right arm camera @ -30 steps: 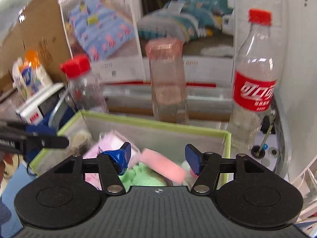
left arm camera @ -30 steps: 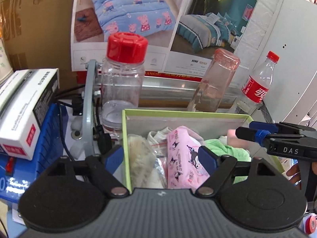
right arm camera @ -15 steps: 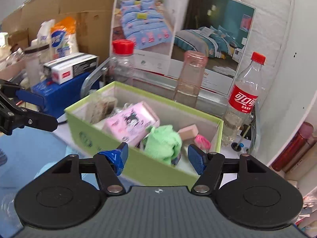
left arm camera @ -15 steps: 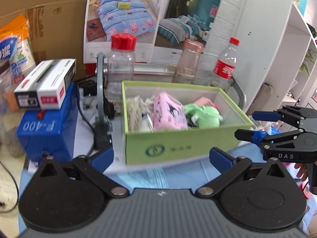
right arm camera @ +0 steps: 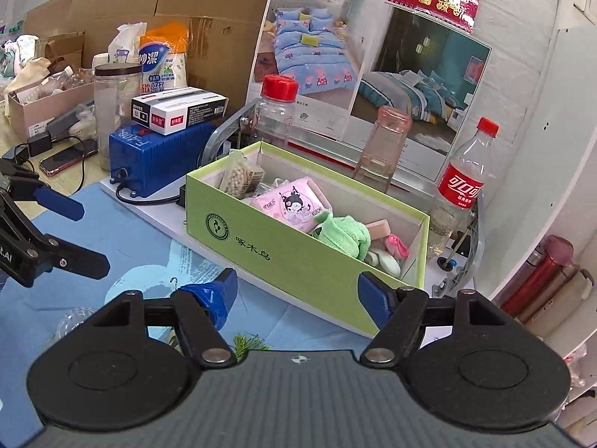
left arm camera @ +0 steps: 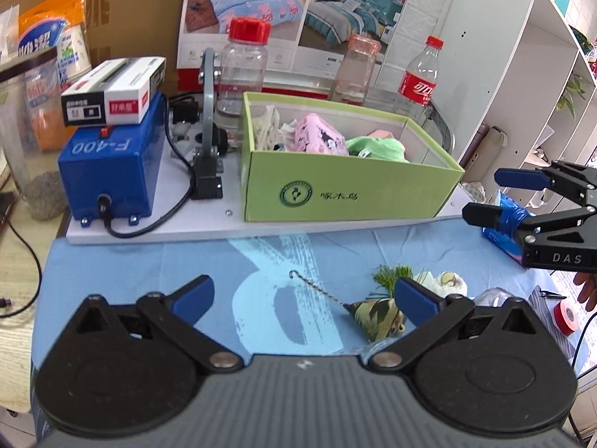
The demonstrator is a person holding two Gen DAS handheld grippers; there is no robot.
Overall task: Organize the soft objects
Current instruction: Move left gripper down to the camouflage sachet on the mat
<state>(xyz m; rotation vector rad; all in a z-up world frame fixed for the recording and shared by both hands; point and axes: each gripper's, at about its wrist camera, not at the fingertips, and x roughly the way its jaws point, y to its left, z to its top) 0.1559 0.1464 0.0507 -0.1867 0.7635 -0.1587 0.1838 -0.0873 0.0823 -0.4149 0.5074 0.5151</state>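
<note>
A green box [left arm camera: 347, 194] [right arm camera: 298, 257] stands on a white board and holds a pink tissue pack [left arm camera: 319, 140] [right arm camera: 287, 203], a green cloth [left arm camera: 377, 147] [right arm camera: 345, 233], a pink sponge [right arm camera: 378, 228] and a bag of cotton balls [right arm camera: 238, 177]. On the blue mat in front lie a camouflage pouch with a chain [left arm camera: 375, 315], a green tuft [left arm camera: 391, 274] and a white soft item [left arm camera: 447, 282]. My left gripper [left arm camera: 304, 298] is open and empty above the mat. My right gripper [right arm camera: 296, 293] is open and empty in front of the box; it shows in the left wrist view [left arm camera: 485, 196].
A blue machine [left arm camera: 112, 164] with a white carton on top stands left of the box. A red-capped jar [left arm camera: 244, 71], a pink bottle [left arm camera: 354, 69] and a cola bottle [left arm camera: 419, 82] stand behind it. A white shelf [left arm camera: 522, 74] is at right. Red tape [left arm camera: 565, 317] lies near the mat's right edge.
Both grippers have pulled back and away from the box, from over its contents to above the blue mat. The pink sponge dropped from the right gripper now lies in the box.
</note>
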